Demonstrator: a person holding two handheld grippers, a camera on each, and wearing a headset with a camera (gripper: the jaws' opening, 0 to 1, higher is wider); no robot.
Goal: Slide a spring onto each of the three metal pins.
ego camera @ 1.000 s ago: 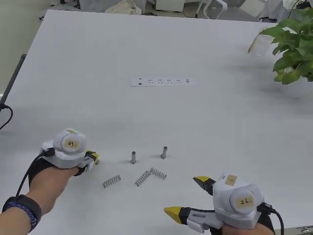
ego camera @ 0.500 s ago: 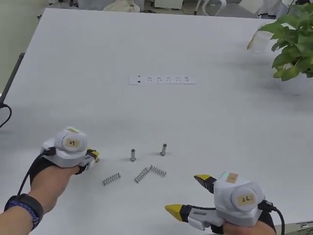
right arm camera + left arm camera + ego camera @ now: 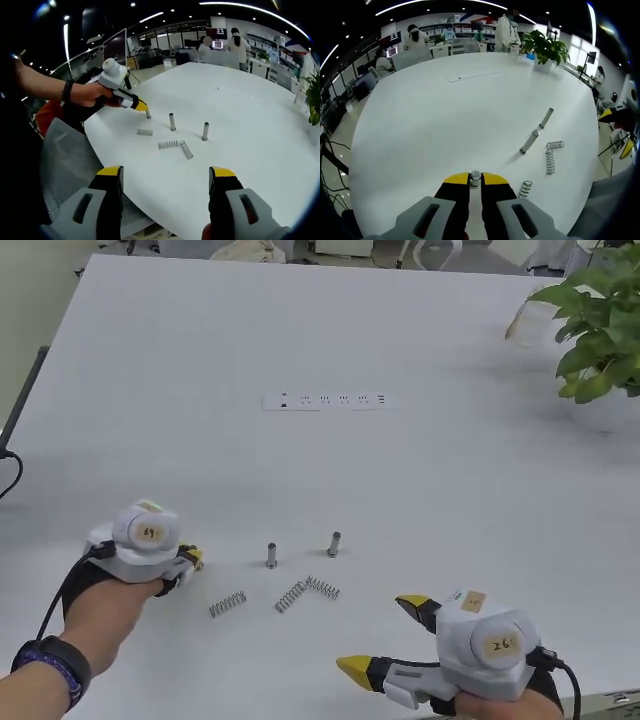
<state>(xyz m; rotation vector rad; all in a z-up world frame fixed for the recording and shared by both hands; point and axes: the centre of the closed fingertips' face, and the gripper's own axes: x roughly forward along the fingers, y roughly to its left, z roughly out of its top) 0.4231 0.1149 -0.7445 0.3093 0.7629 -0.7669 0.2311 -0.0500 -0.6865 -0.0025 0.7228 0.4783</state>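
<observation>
Nothing is shifting: lower left, the left hand-held gripper (image 3: 192,560) is staying clamped on one pin (image 3: 476,175); lower right, the right hand-held gripper (image 3: 385,637) is hanging wide open, empty. The springs (image 3: 291,596) are lying loose at lower centre, so threading is still waiting.

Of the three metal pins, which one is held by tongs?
The pin clamped in the left tongs. The other two pins stand free and upright on the table, with no tongs on them.
</observation>
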